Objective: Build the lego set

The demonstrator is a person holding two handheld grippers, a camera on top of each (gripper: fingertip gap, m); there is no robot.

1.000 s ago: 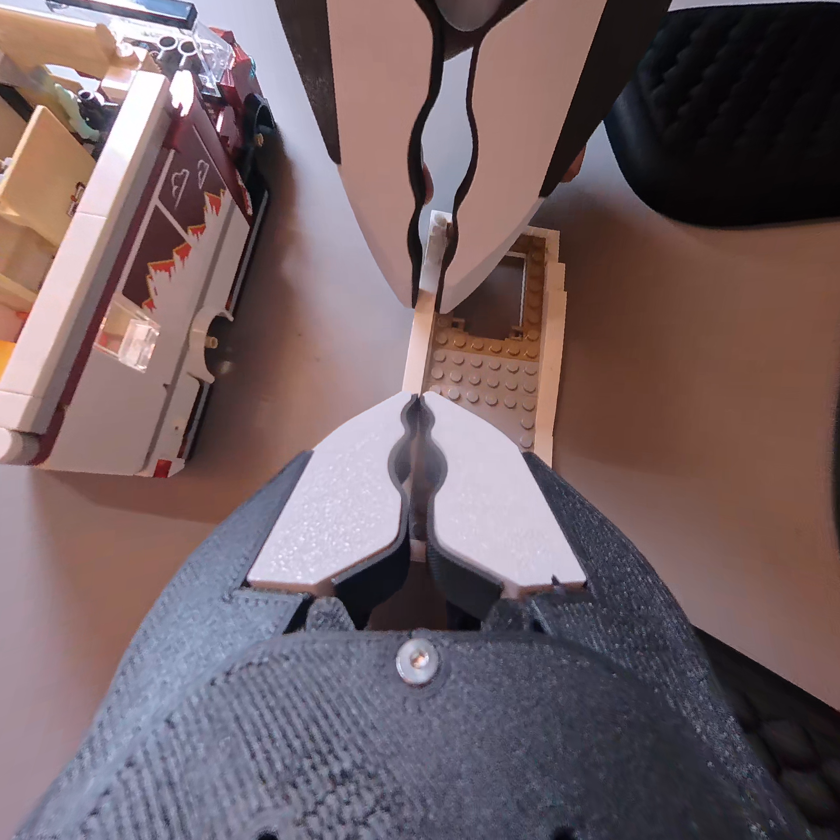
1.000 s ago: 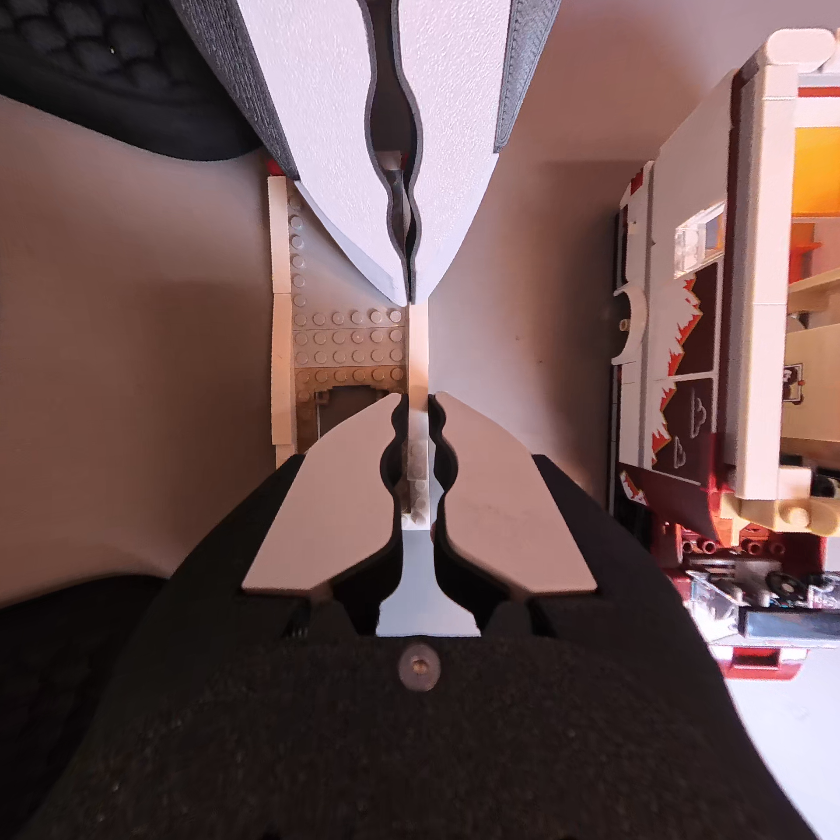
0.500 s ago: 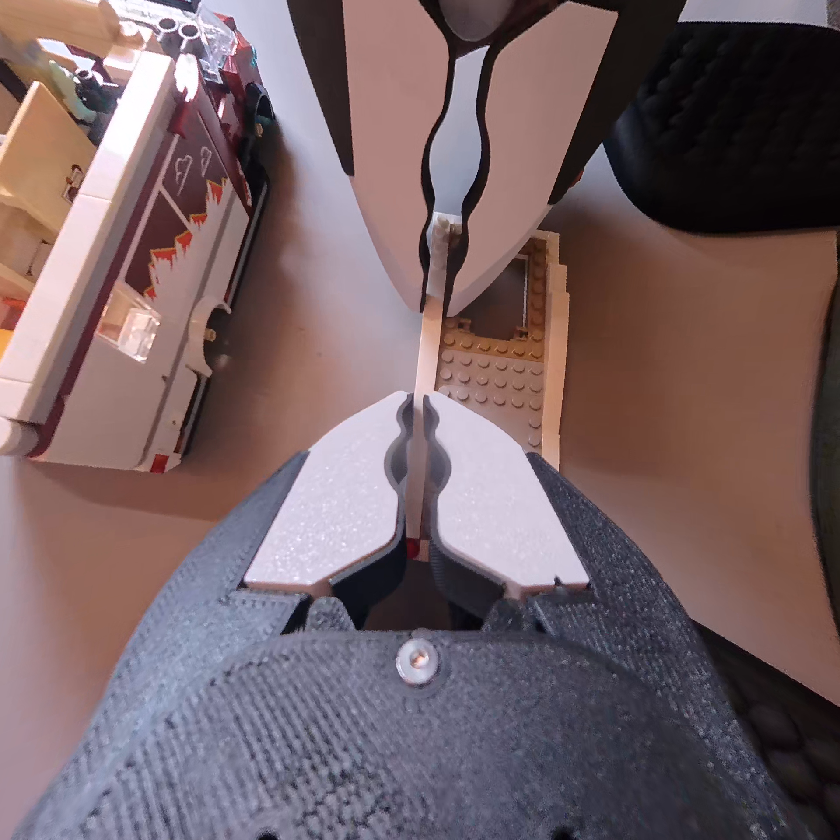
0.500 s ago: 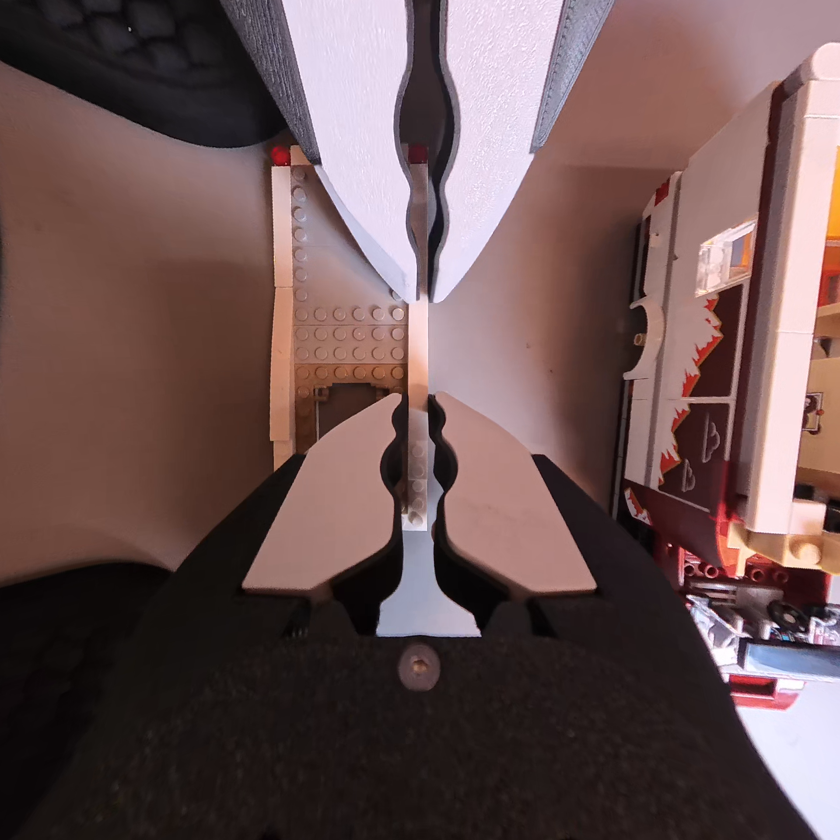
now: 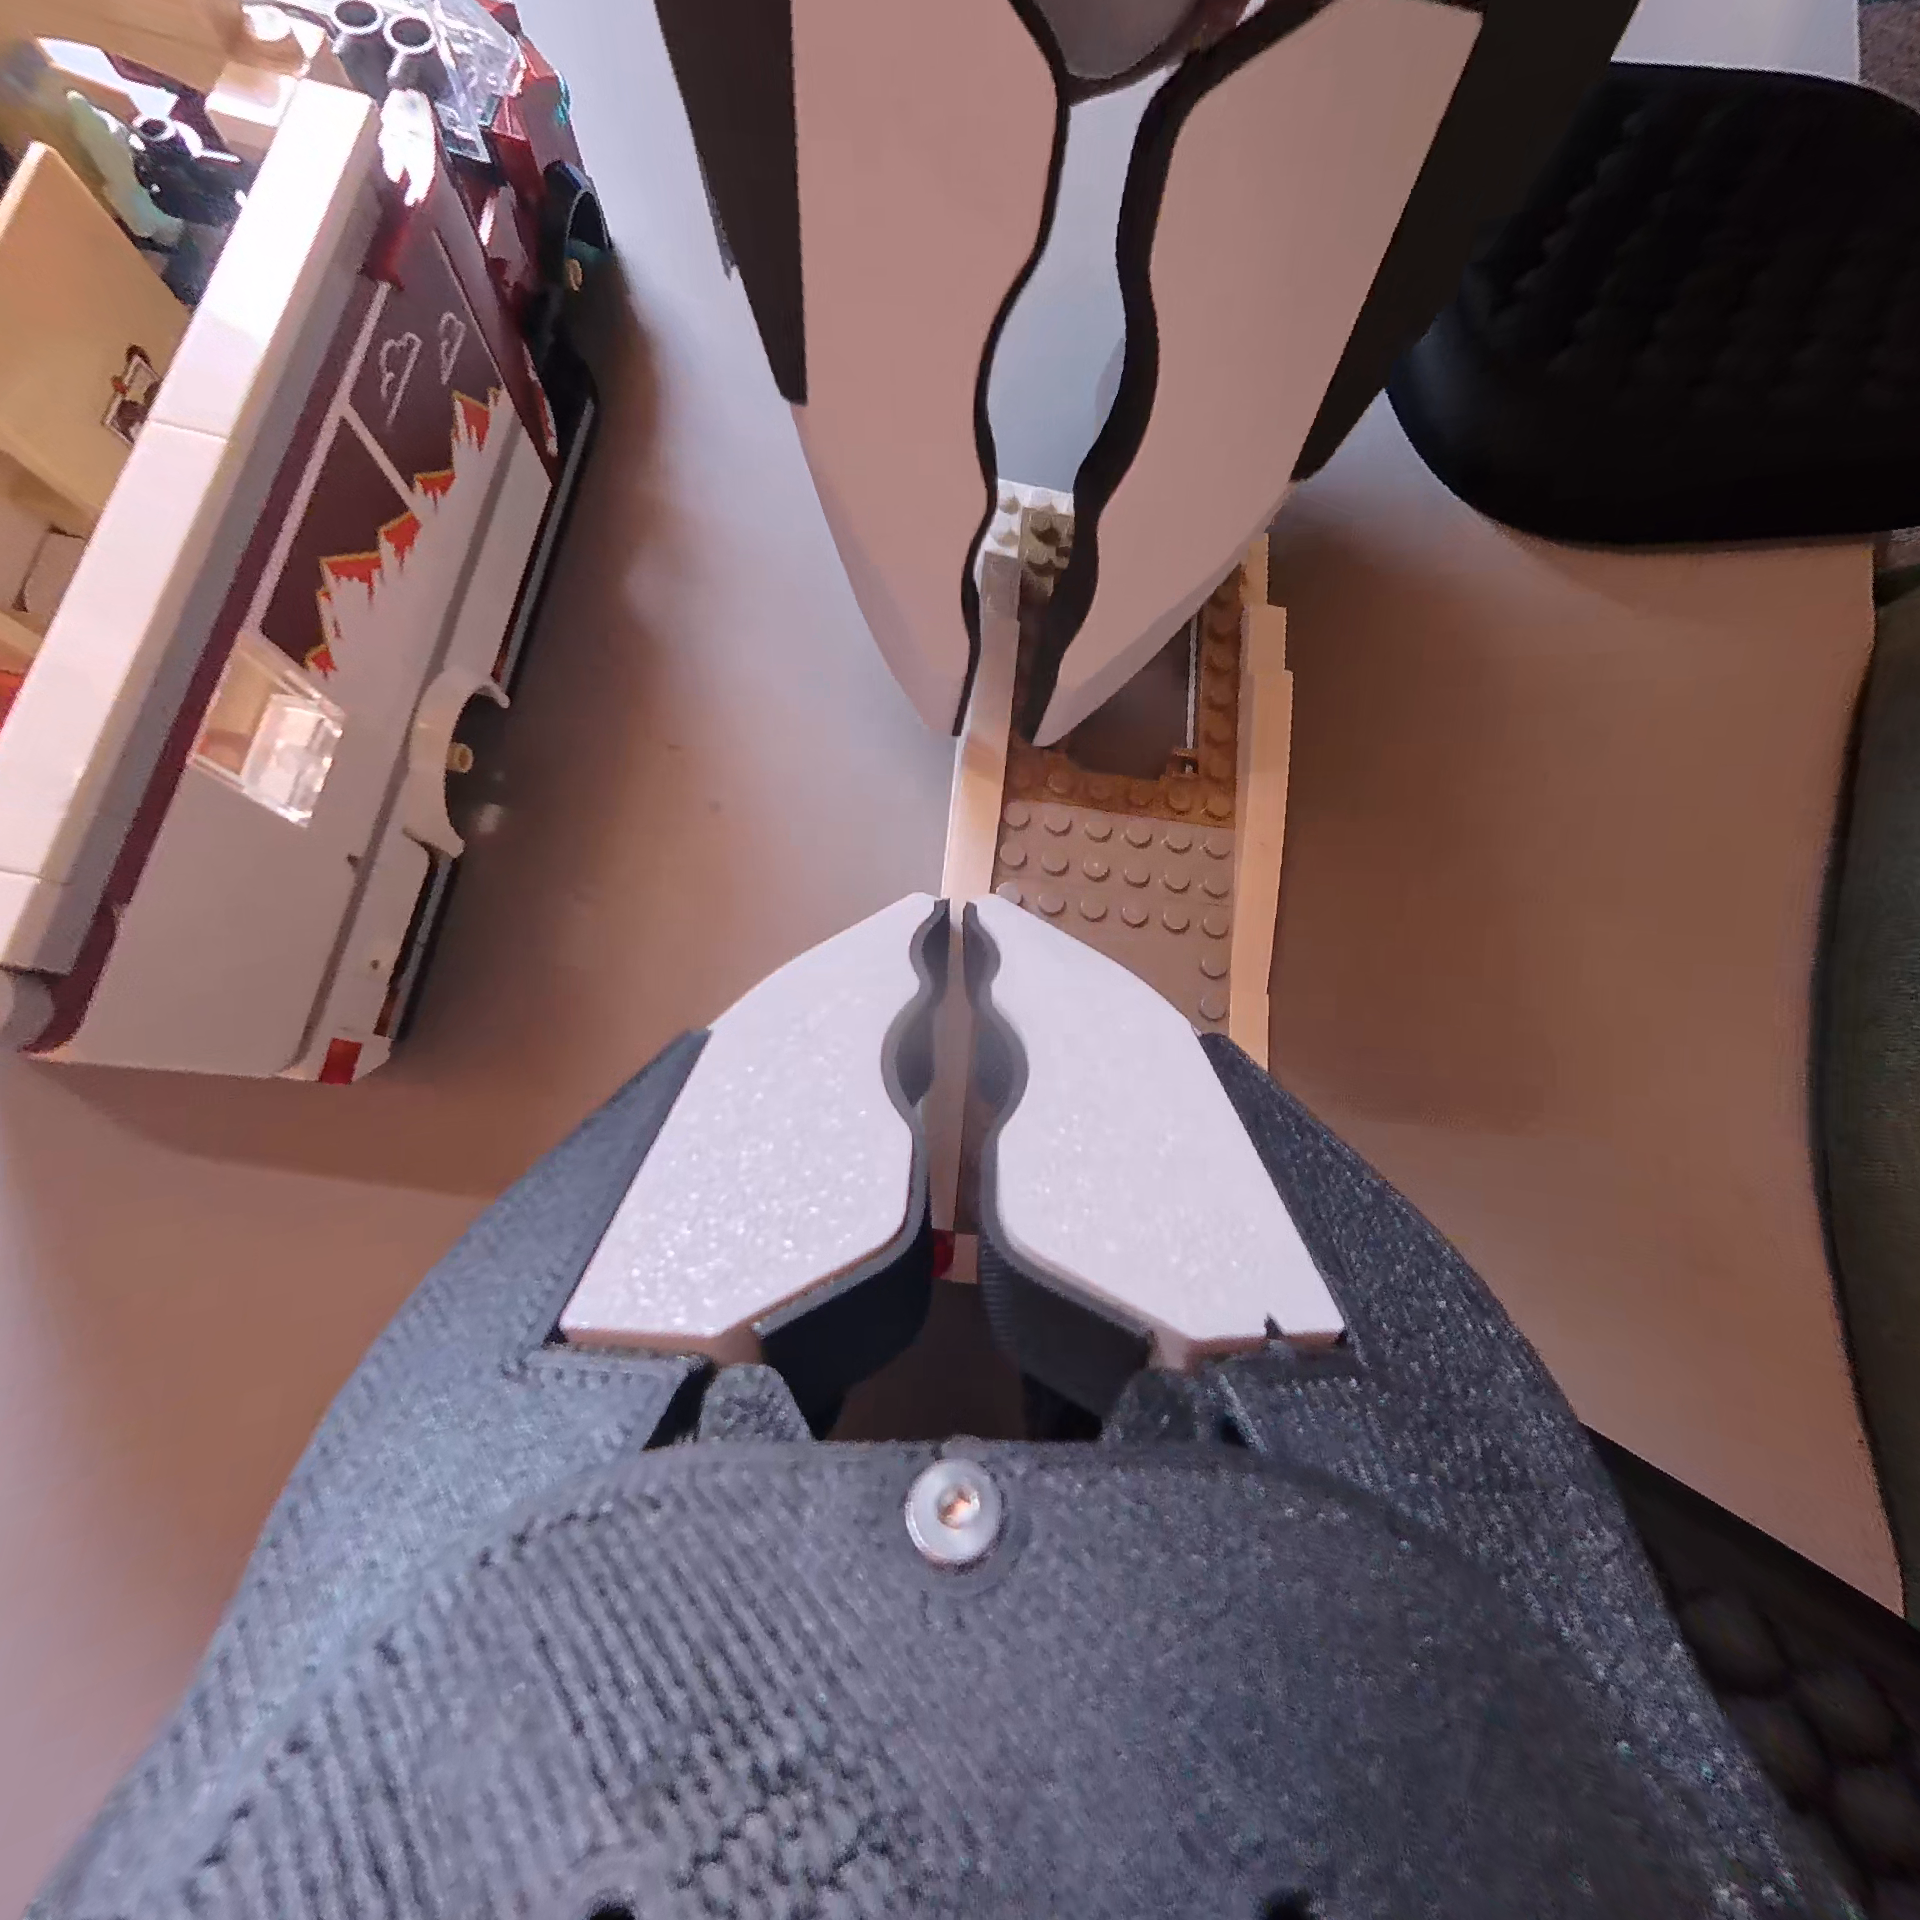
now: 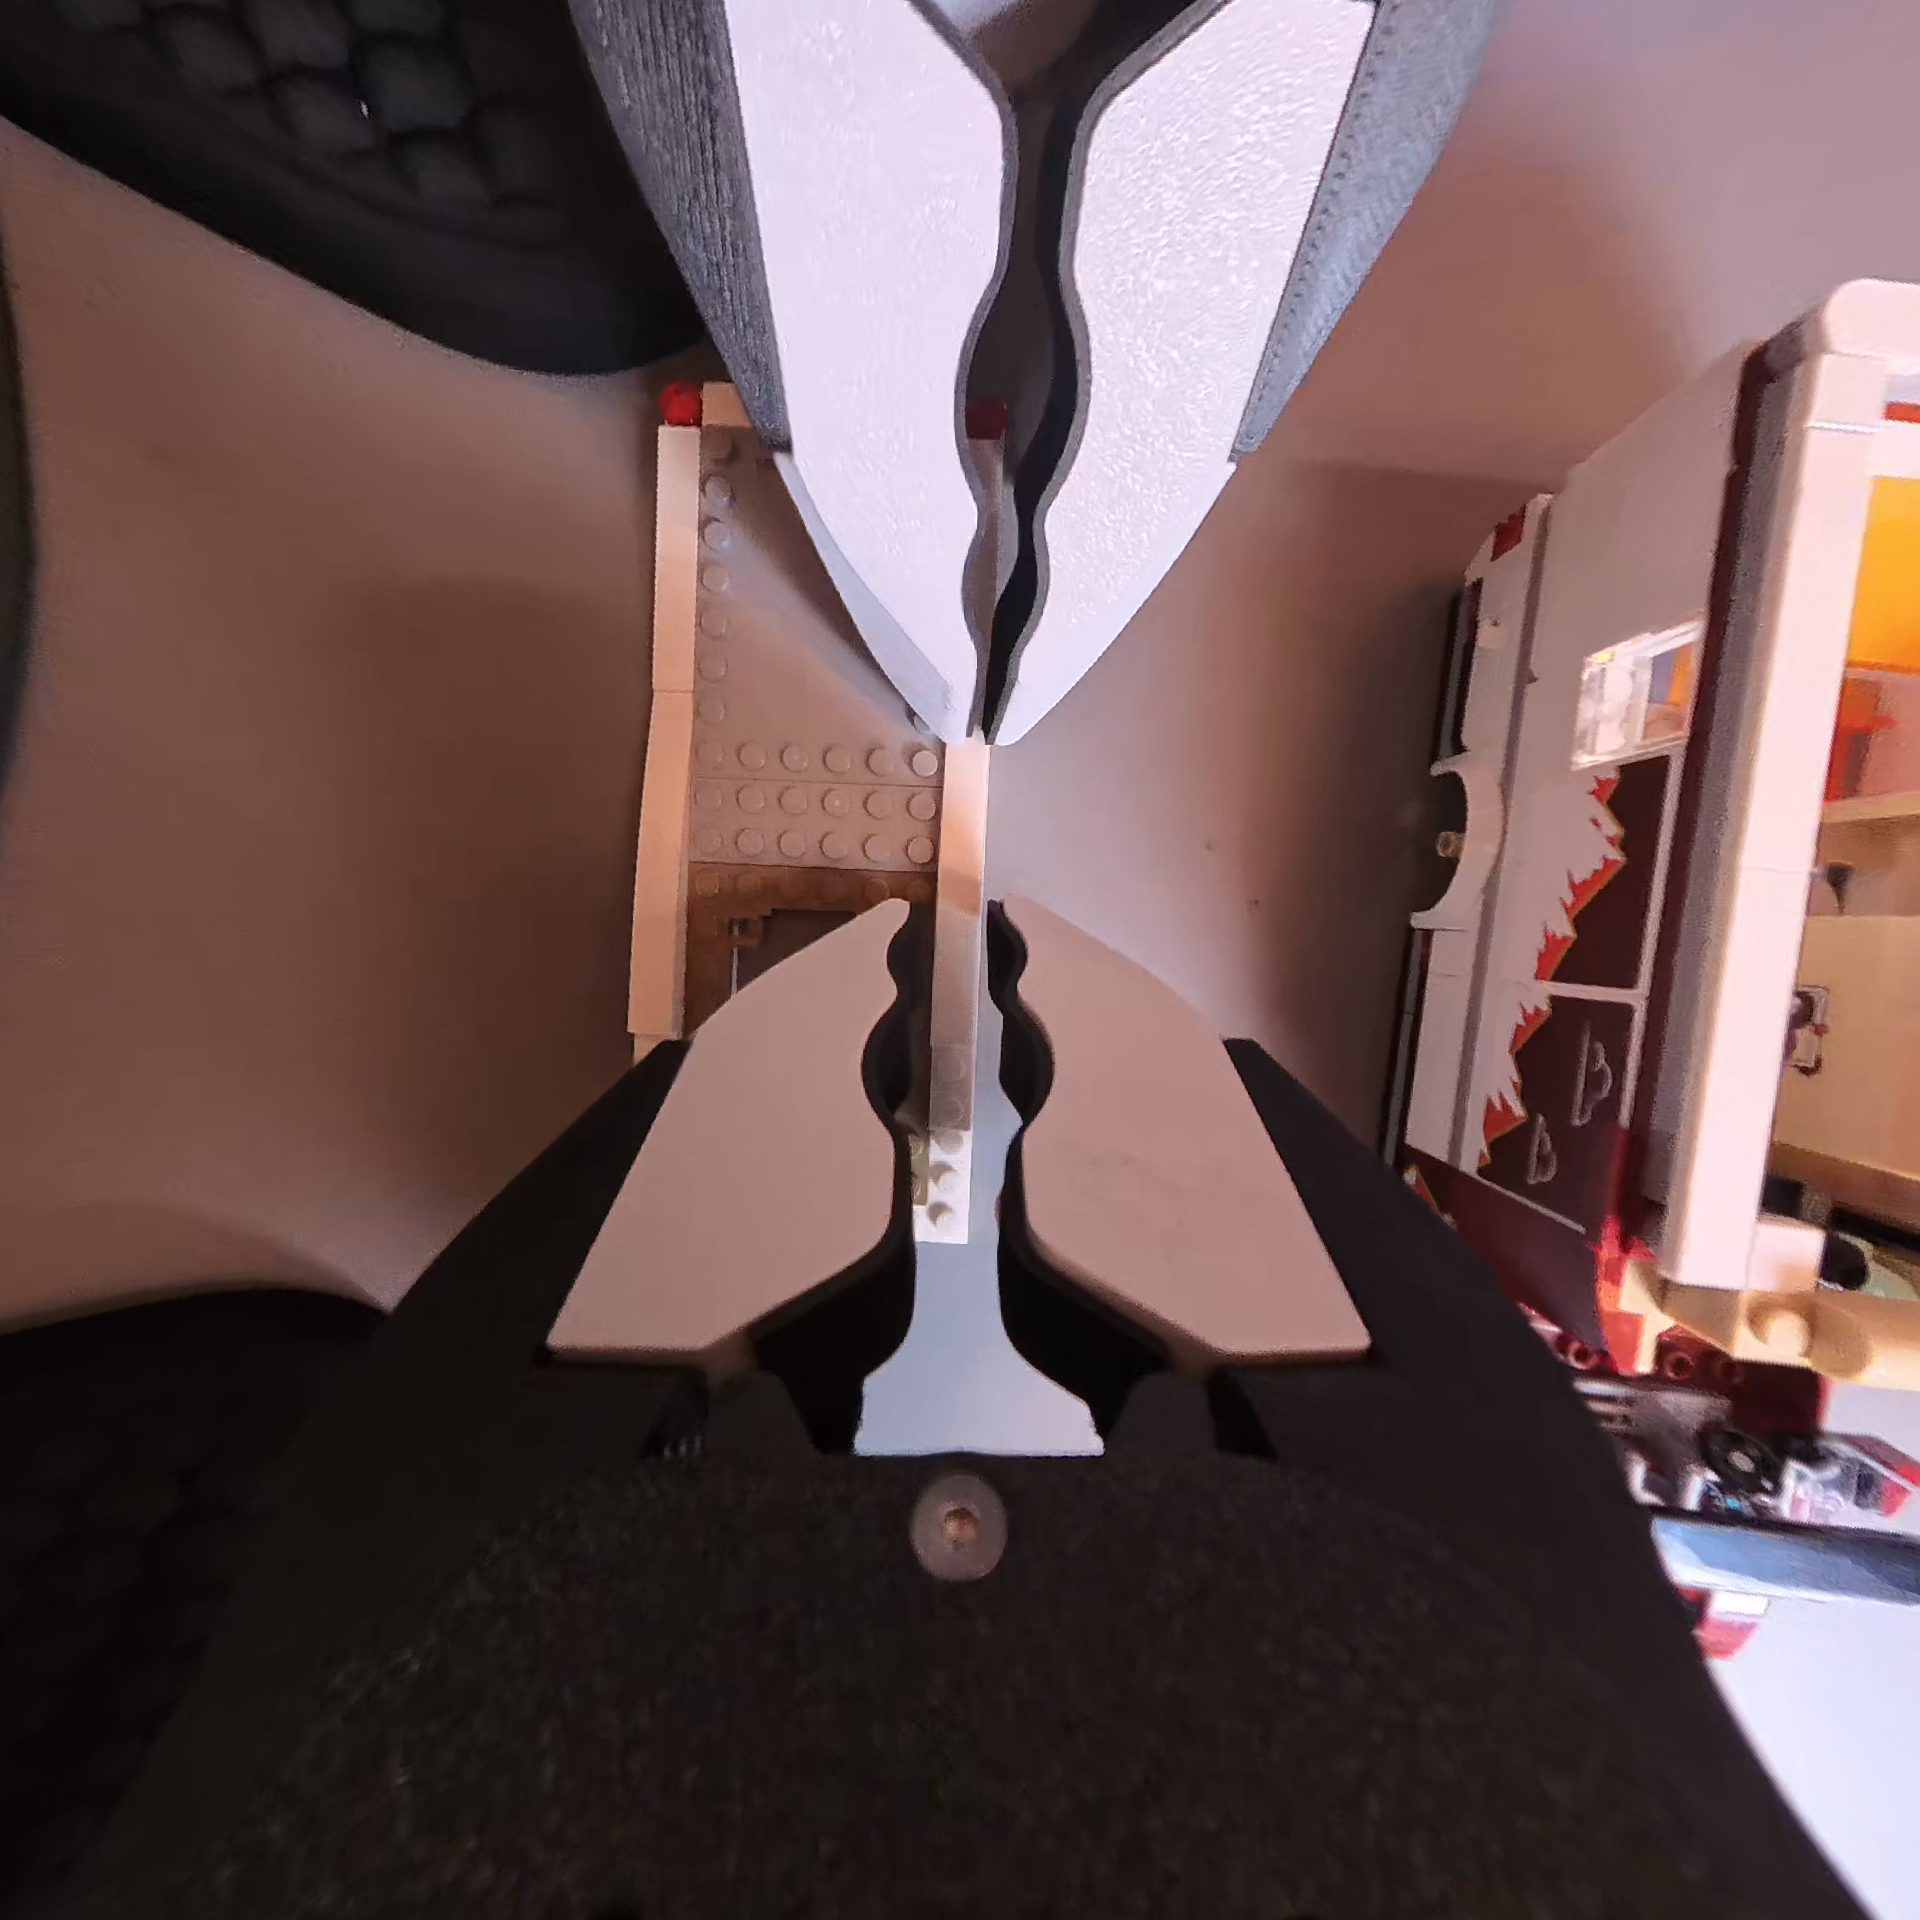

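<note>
A brick-built panel (image 5: 1122, 894) of grey and tan studs with white side rails lies flat on the brown table. It also shows in the right wrist view (image 6: 810, 800). My left gripper (image 5: 956, 914) is shut on one white rail near the end with red studs, and the right wrist view (image 6: 985, 727) shows its tips pinching that rail. My right gripper (image 6: 951, 909) straddles the same rail at the opposite end. A thin strip of table shows between the rail and its right pad (image 6: 1049, 997), so it is open around the rail. It faces my left gripper in the left wrist view (image 5: 1003, 727).
A large white and dark-red brick-built van (image 5: 312, 644) stands beside the panel, also in the right wrist view (image 6: 1683, 883). A black quilted cushion (image 5: 1683, 260) lies on the panel's other side, also seen in the right wrist view (image 6: 343, 156). Only a small space, under 4 cm, lies between the two pairs of fingers.
My right gripper's jaws have widened slightly off the white rail they were pressing. My left gripper loosened briefly, then closed on the rail again. The panel has stayed in place.
</note>
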